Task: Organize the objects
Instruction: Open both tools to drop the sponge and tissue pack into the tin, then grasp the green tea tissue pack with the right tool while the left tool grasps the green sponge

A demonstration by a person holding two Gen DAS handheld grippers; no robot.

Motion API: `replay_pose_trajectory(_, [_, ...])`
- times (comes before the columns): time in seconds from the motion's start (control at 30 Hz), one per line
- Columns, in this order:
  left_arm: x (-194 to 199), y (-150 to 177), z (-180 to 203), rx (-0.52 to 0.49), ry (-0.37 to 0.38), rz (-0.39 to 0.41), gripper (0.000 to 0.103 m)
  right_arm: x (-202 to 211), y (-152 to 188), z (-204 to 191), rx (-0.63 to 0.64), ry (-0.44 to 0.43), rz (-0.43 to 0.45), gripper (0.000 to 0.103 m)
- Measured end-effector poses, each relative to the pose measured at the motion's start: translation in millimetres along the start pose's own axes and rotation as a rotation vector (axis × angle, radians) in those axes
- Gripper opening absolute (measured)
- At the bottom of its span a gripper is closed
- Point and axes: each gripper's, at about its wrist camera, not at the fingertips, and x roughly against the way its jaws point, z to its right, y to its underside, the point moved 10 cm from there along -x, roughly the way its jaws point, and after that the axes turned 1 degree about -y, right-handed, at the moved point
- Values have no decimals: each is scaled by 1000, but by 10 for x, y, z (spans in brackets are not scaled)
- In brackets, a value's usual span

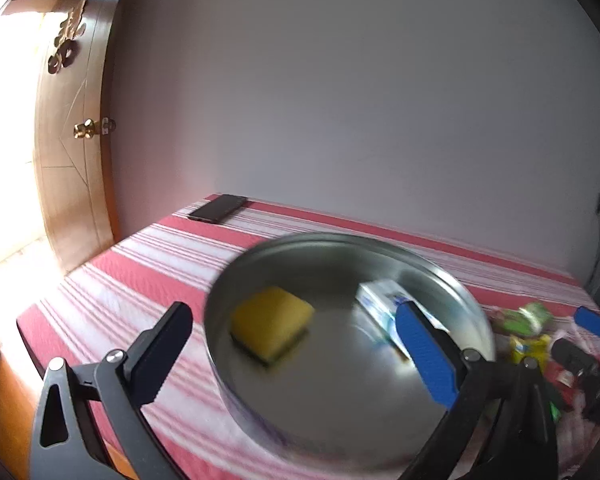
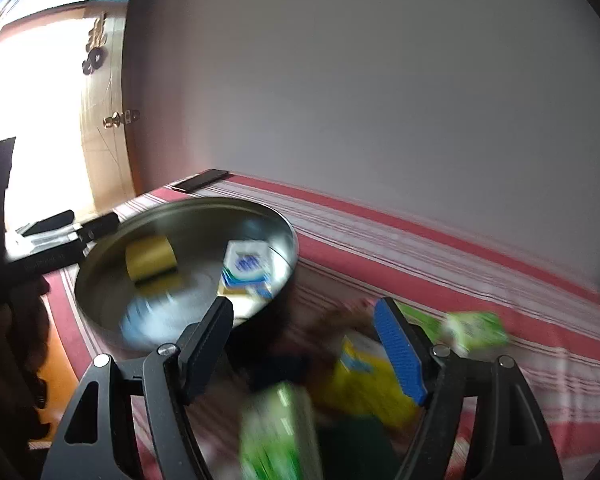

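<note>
A round metal pan (image 1: 452,280) (image 2: 100,260) stands on the red and white striped cloth. Inside it lie a yellow sponge (image 1: 270,320) (image 2: 150,260) and a white and blue box (image 1: 380,304) (image 2: 248,268). My left gripper (image 1: 296,344) stands open over the pan's near side, with nothing between its fingers. My right gripper (image 2: 304,340) is open to the right of the pan, above a blurred heap of packets: a yellow box (image 2: 360,380), a green carton (image 2: 280,432) and a second green carton (image 2: 476,330). The left wrist view shows the same packets (image 1: 528,328) right of the pan.
A dark phone (image 1: 218,208) (image 2: 200,180) lies at the table's far left corner by the grey wall. A wooden door (image 1: 72,140) stands open at the left. The other gripper's black frame (image 2: 60,240) shows beyond the pan's left rim.
</note>
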Motion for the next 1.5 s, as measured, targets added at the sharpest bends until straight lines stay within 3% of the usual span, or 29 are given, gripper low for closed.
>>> replay_pose_trajectory(0.13, [131,114,112,-40,3,12,103,146,293,-122,84,38,19,75])
replay_pose_trajectory(0.33, [188,182,241,-94,14,-10,103,30,505,-377,224,63,-14,75])
replay_pose_trajectory(0.6, [125,301,326,-121,19,-48,103,-198,594,-333,286,140,-75,75])
replay_pose_trajectory(0.73, [123,309,323,-120,16,-51,103,-272,620,-290,267,129,-100,75])
replay_pose_trajectory(0.83, [146,288,329,-116,20,-43,103,-289,705,-335,289,115,-125,60])
replay_pose_trajectory(1.0, [139,319,367,-124,26,-52,103,-309,769,-367,341,143,-130,58])
replay_pose_trajectory(1.27, [154,344,442,-106,51,-57,103,-97,603,-245,194,70,-43,55])
replay_pose_trajectory(1.5, [244,368,971,-179,122,-48,103,184,456,330,-79,74,32,55])
